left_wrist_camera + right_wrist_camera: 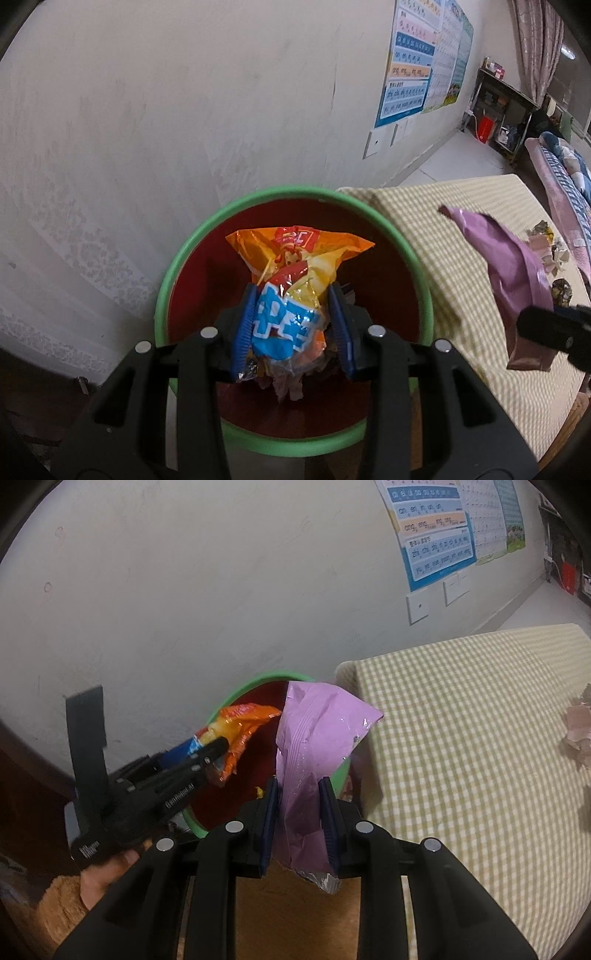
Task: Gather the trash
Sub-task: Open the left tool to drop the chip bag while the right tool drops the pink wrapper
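Observation:
My left gripper (291,299) is shut on a crumpled orange, yellow and blue snack bag (291,266), held right above the mouth of a red bin with a green rim (192,247). Some wrappers lie inside the bin below it. My right gripper (297,790) is shut on a flat pink bag (317,731), which hangs at the bin's right edge (258,681) beside the table. In the right wrist view the left gripper (218,749) and orange bag (240,720) sit over the bin. The pink bag (513,266) also shows in the left wrist view.
A table with a green-checked cloth (461,738) stands right of the bin, with scraps of paper trash (546,247) at its far end. A pale wall with posters (410,70) is behind. A hand (107,871) grips the left tool.

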